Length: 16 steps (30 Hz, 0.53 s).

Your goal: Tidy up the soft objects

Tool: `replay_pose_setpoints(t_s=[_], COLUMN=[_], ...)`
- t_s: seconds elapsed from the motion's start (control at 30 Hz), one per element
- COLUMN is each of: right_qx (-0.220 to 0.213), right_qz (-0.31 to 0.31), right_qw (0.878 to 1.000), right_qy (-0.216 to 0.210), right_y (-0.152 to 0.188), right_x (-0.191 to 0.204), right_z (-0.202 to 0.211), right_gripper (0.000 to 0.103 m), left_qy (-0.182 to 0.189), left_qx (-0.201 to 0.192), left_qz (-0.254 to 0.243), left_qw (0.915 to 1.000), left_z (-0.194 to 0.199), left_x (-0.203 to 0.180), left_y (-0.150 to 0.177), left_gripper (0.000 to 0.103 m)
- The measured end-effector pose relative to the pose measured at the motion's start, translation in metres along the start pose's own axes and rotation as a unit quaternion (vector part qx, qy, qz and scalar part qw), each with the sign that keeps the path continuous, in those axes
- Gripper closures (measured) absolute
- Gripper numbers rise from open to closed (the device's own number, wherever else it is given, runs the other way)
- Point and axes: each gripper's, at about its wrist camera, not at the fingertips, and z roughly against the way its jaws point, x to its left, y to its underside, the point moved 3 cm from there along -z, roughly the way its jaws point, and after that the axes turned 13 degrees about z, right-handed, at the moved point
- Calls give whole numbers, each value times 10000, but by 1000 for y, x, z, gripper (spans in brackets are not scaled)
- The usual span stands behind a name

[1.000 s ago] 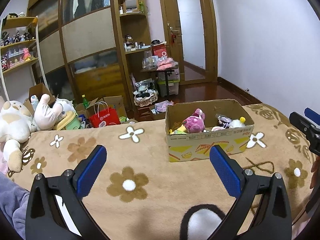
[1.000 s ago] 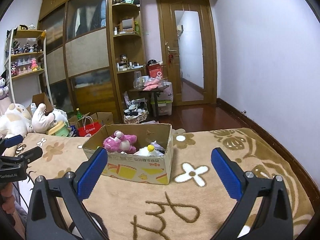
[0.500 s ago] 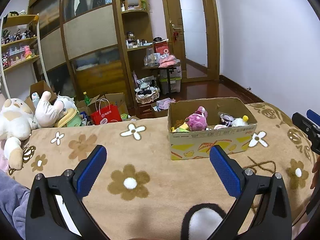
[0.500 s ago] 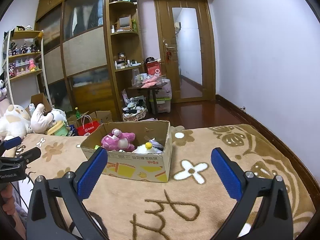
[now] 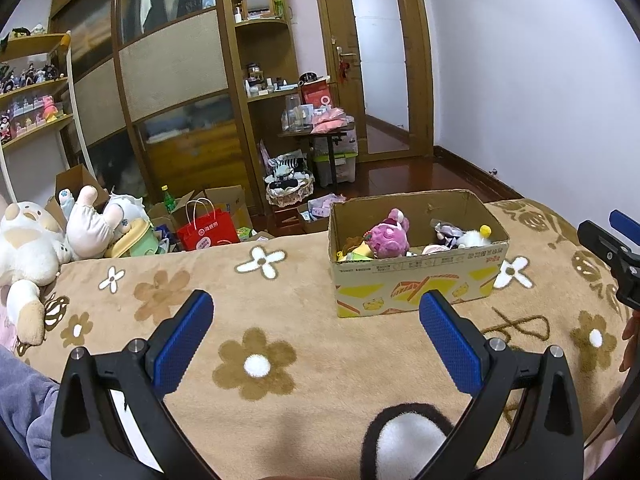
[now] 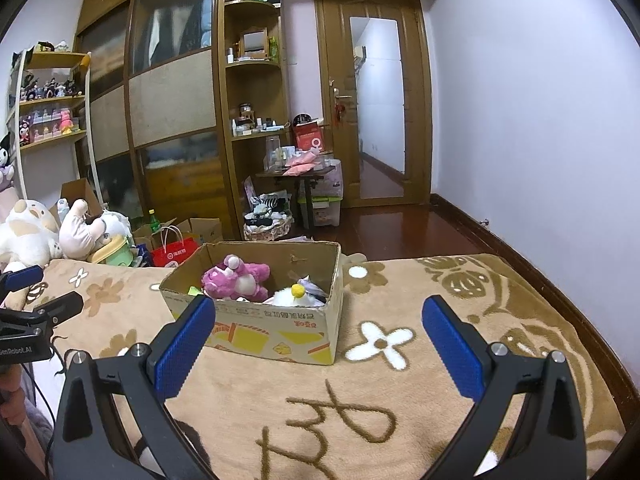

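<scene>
Blanket (image 5: pixel 304 280), tan with brown and white flowers, covers the whole work surface in both wrist views. Wardrobe (image 6: pixel 172 92) with wooden sliding doors fills the far wall; door (image 6: pixel 376 100) to its right.

Cardboard box (image 5: pixel 416 280) sits open-topped on the blanket, ahead and right of the left gripper (image 5: pixel 316 320); in the right view the same box (image 6: pixel 280 332) is ahead and left of centre, its near left corner partly behind the right gripper's left pad.

Big white and tan plush (image 5: pixel 24 248) lies at the blanket's far left edge, with a pale pink plush (image 5: pixel 88 224) beside it. Both well apart from the box. Red paper bag (image 5: pixel 208 232) stands on the floor past the blanket edge.

Inside the box: pink plush (image 6: pixel 236 278) towards the left, white plush with yellow pompom (image 6: pixel 290 296) at the right, touching or nearly touching each other. Smaller items around them too small to tell.

Left gripper: jaws wide, nothing between the blue pads, low over bare blanket. Right gripper (image 6: pixel 316 324): jaws wide, holding nothing, aimed at the box's right end. Each gripper shows at the edge of the other's view.
</scene>
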Motion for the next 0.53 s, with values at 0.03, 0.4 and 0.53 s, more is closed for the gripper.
replay_pose_setpoints(t_s=[0.03, 0.4, 0.53], right_qx=[2, -43, -81], right_qz=[-1, -20, -48], right_qw=[10000, 10000, 10000], right_qy=[-3, -8, -18], right_y=[-1, -2, -1], right_x=[-1, -3, -3], right_z=[-1, 0, 0], right_gripper=[0, 0, 0], left_qy=[8, 22, 15], left_qx=[3, 56, 81], left_qz=[-5, -57, -53], left_qw=[10000, 10000, 10000], left_z=[0, -1, -2], left_x=[0, -2, -2], left_y=[0, -1, 0], left_gripper=[1, 1, 1])
